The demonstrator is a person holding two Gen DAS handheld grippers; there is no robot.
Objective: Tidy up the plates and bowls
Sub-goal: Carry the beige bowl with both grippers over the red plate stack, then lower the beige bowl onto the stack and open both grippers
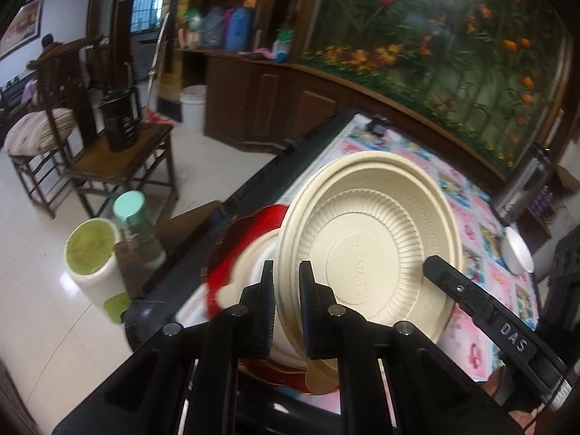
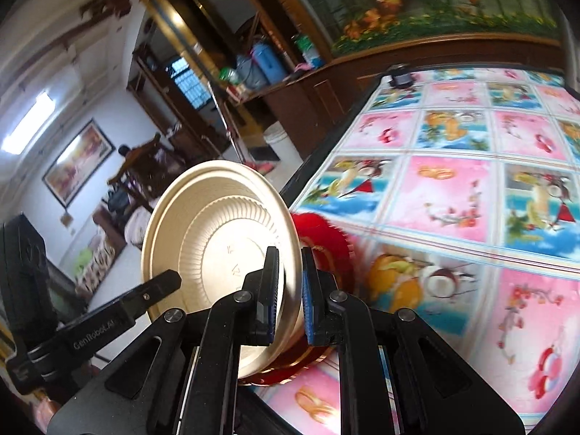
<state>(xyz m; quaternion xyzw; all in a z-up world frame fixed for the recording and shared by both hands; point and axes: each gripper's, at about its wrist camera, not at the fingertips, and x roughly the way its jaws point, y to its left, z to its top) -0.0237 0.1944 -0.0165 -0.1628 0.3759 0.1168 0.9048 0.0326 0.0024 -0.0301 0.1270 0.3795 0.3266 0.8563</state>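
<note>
Where ribs ring beige plate [image 1: 369, 250]

The bowl [image 1: 369, 250] stands on edge over the plate [image 1: 250, 243] near the tabletop [image 2: 453, 188] edge; cup [image 1: 95, 266] and bottle [image 1: 139, 228] at nine o'clock.

Around me: a glossy white tiled floor [image 1: 72, 326], dark wooden chairs [image 1: 119, 159], a barred window [image 1: 146, 3], a framed painting [image 2: 78, 161] and a flower mural [image 1: 435, 47] above wooden cabinets [image 1: 275, 105].
</note>
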